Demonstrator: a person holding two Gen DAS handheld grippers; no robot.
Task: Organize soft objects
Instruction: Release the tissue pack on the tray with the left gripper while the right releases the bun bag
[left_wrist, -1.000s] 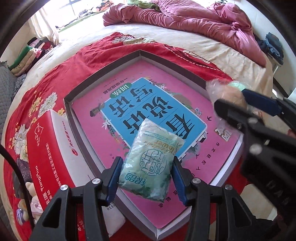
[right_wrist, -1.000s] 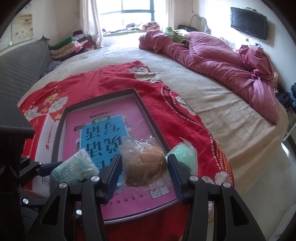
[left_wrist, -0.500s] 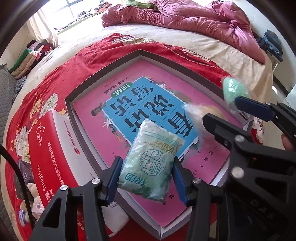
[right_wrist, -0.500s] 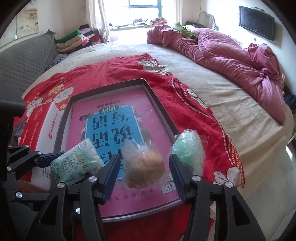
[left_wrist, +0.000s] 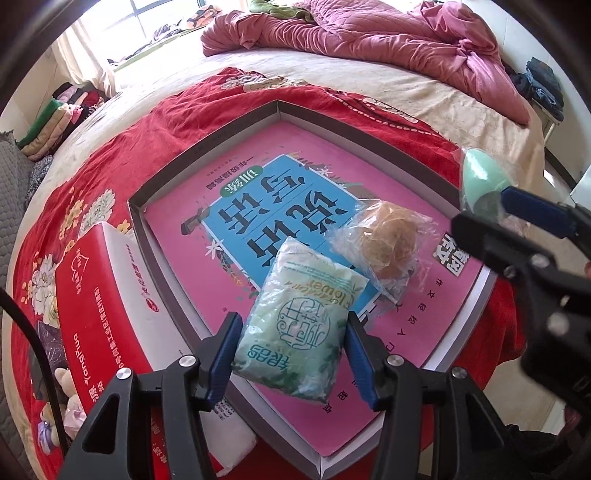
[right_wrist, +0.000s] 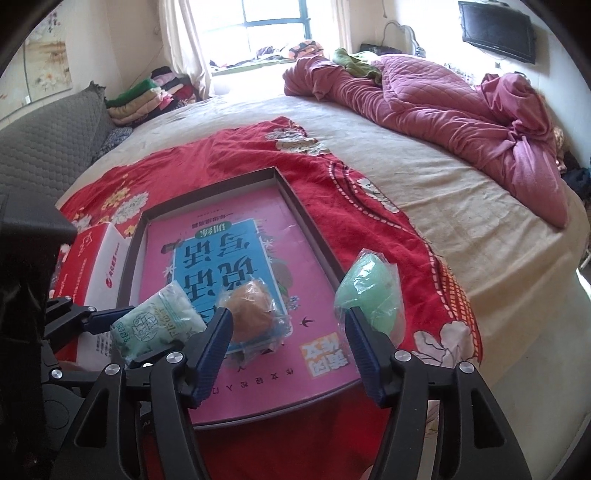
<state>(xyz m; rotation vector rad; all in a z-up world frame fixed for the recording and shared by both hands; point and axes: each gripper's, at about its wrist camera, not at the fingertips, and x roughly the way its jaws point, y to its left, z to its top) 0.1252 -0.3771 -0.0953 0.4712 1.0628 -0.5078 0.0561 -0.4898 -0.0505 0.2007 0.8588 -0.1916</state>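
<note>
My left gripper is shut on a pale green tissue pack and holds it over the near part of the shallow box with a pink and blue book cover inside. A bagged brown bun lies in the box just beyond the pack; it also shows in the right wrist view. My right gripper is open and empty, raised above the bun. A bagged mint-green soft object lies on the red blanket just outside the box's right wall, by my right finger.
A red and white tissue box lies left of the shallow box. The red floral blanket covers the near bed. A crumpled pink quilt lies far right. Folded clothes sit by the window.
My right gripper opened and let go of the bagged bun, which now rests in the box, then drew back and up. The left gripper kept holding the tissue pack.
</note>
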